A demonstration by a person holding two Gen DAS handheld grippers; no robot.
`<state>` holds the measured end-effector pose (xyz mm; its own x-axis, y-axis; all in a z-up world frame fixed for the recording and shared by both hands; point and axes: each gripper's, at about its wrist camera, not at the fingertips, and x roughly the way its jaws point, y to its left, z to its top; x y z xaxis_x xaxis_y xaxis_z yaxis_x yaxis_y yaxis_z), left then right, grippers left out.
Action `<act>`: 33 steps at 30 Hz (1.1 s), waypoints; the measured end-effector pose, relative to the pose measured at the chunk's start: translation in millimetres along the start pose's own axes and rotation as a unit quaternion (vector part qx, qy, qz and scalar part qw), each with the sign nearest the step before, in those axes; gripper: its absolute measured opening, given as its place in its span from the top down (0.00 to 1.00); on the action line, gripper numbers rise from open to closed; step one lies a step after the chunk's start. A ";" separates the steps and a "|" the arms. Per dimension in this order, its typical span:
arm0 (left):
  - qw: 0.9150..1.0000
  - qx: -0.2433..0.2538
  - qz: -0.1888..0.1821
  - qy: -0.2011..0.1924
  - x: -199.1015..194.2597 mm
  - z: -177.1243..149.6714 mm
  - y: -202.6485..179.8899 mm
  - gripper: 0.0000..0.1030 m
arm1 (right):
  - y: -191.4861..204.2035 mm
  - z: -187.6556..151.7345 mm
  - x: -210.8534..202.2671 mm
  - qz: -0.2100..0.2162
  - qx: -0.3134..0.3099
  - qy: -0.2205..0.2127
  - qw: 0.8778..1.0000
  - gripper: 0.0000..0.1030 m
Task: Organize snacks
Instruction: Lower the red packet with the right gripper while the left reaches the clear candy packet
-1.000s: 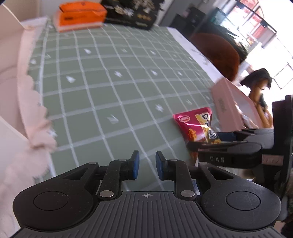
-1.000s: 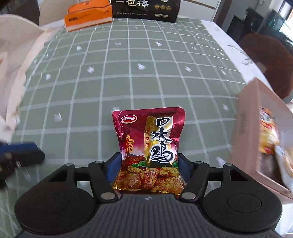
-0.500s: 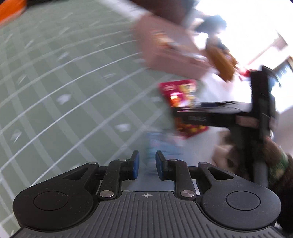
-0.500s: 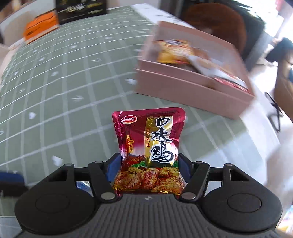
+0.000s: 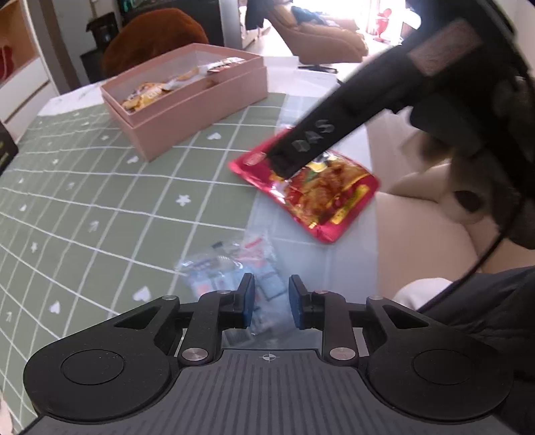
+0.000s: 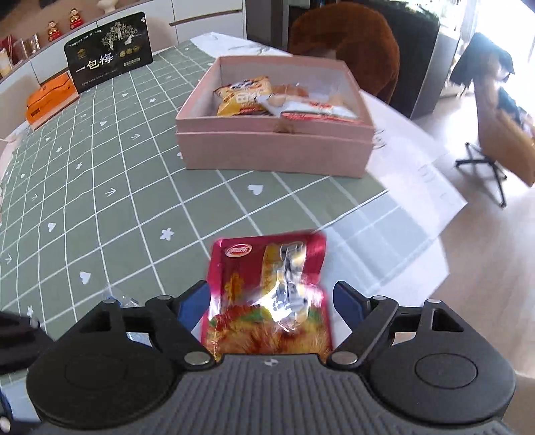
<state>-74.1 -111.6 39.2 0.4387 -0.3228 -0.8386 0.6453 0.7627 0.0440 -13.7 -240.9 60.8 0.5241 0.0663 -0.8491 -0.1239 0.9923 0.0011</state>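
Green checked tablecloth [image 6: 100, 200] — red snack packet [image 6: 267, 294] between parted right hand-held gripper [image 6: 267, 304] pads.

Your daylight floods in from the far right, blowing out the windows [image 5: 378, 13]; the red snack packet [image 6: 267, 294] is motion-blurred, and fisheye bends the desk [image 6: 100, 200] edges.
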 end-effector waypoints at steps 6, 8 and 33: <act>0.998 -0.028 0.062 -0.007 1.7 2.9 35.7 0.47 | -4.1 -2.2 -1.4 0.010 0.011 0.009 1.000 0.21; 0.995 -0.047 0.086 -0.003 3.1 2.4 50.3 0.47 | -3.9 -3.9 3.0 0.012 0.015 0.016 1.000 0.21; 0.998 -0.044 0.041 0.027 -6.7 -6.0 5.9 0.53 | -15.5 -21.7 17.6 0.031 0.056 0.041 0.997 0.14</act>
<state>-77.0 -101.5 41.8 0.4519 -0.2290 -0.8622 0.5504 0.8322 0.0674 -20.8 -257.5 34.4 0.4470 0.1237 -0.8859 -0.0563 0.9923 0.1102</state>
